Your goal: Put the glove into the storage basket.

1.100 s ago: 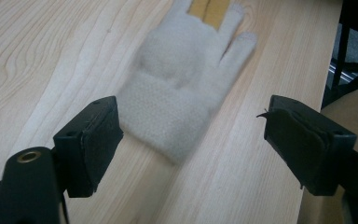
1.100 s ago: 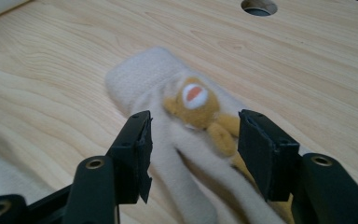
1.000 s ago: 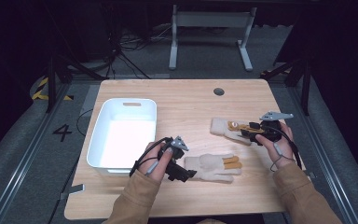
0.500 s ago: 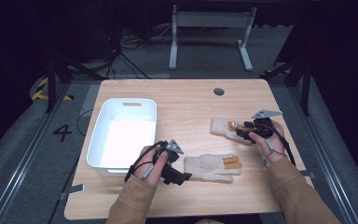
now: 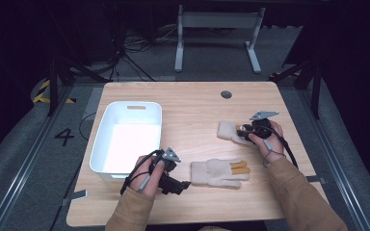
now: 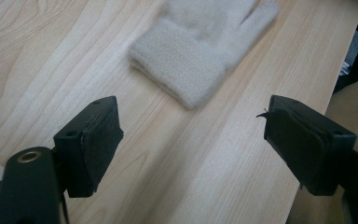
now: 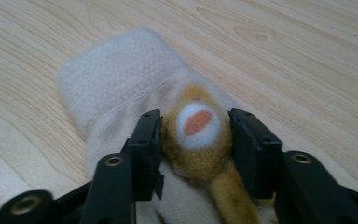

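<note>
Two cream knit gloves lie on the wooden table (image 5: 188,115). The far glove (image 5: 227,131) (image 7: 116,79) bears a tan plush bump with a white and orange spot. My right gripper (image 5: 244,132) (image 7: 193,140) has just been closing, and its pads now press on both sides of that bump. The near glove (image 5: 219,172) (image 6: 200,51) has orange fingertips, and its cuff points at my left gripper (image 5: 185,184) (image 6: 191,135). That gripper is low over the wood, open wide, a short way from the cuff, with nothing between its jaws.
A white plastic bin (image 5: 130,104) stands at the table's left, close beside my left hand. A round cable hole (image 5: 226,94) sits near the far edge. Bare wood stretches between the two gloves and behind them. Dark floor and a metal stand lie beyond.
My right hand has slid left over the far glove and its jaws have narrowed around the tan bump. The left hand has shifted slightly toward the near edge, still open.
</note>
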`<state>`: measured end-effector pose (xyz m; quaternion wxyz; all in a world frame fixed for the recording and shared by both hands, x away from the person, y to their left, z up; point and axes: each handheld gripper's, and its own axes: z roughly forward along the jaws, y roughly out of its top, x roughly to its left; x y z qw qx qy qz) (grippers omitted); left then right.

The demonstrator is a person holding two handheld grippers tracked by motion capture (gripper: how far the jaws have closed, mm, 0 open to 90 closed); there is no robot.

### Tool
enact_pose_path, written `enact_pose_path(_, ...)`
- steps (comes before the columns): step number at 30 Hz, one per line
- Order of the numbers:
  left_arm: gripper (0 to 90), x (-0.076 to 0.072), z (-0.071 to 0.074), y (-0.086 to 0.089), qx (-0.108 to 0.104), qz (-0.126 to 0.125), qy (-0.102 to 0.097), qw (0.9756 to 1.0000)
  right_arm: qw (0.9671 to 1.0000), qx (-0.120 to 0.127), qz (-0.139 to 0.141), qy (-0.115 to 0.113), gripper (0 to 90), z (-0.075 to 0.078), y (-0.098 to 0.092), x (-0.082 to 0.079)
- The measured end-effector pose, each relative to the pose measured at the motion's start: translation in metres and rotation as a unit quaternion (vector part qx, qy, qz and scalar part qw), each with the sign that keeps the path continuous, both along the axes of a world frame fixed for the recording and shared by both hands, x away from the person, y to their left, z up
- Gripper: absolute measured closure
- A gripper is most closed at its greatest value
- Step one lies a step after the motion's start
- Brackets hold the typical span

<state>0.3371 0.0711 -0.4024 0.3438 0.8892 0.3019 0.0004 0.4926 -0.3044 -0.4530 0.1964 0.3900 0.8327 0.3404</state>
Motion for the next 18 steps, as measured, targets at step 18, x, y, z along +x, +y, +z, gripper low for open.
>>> enact_pose_path(18,19.9,0.003,0.001,-0.004,-0.003,-0.011,-0.001,0.9999,0.9991,0.016,0.015,-0.037,66.6,0.034,-0.004,-0.019)
